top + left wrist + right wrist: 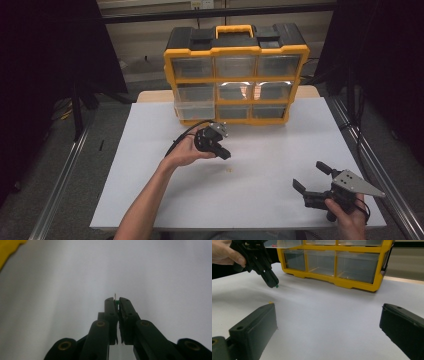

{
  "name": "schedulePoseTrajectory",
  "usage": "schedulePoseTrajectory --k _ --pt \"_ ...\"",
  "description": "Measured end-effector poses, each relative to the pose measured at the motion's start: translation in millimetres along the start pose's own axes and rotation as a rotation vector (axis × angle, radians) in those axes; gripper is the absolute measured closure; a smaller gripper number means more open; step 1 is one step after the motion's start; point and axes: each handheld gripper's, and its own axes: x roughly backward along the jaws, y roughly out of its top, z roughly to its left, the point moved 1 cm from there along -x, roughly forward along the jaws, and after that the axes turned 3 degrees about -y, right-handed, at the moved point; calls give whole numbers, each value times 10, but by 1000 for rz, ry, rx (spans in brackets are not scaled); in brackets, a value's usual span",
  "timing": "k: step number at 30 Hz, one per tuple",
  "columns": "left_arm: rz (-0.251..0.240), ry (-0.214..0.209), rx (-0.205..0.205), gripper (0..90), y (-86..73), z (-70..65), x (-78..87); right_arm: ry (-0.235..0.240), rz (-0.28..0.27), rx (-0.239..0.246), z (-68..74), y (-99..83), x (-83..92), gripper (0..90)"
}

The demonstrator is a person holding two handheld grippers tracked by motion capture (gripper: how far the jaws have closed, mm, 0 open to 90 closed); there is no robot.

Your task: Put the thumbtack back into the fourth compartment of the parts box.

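My left gripper (pixel 224 153) hangs over the white table top in front of the organizer, its jaws angled down. In the left gripper view the left gripper (pixel 117 300) is shut on a tiny green piece (pixel 116 301), and a thin metal pin sticks out past the tips. The right gripper view shows that same green piece (pixel 277 286) at the tip of the left gripper (pixel 272 283), just above the table. A tiny yellow piece (pixel 229 170) lies on the table below it. My right gripper (pixel 308 175) rests near the front right, open with nothing between its jaws.
A yellow and black organizer (pixel 235 75) with clear drawers stands at the back of the white table top (pixel 280 150). Its middle-left drawer (pixel 194 104) is pulled out toward me. Dark curtains and metal rails flank the table.
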Motion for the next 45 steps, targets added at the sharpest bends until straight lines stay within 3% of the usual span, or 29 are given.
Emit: schedulePoseTrajectory --k 15,17,22,45 --pt "-109 62 -8 859 30 -74 343 -1 0 0 1 2 -5 8" --pt "-149 106 0 859 25 -87 373 -2 0 -1 9 2 -7 9" --pt "-179 121 -1 859 30 -117 479 -2 -1 2 3 2 -8 8" --pt "-248 189 -23 859 71 -222 956 0 -2 -2 12 4 -6 8"
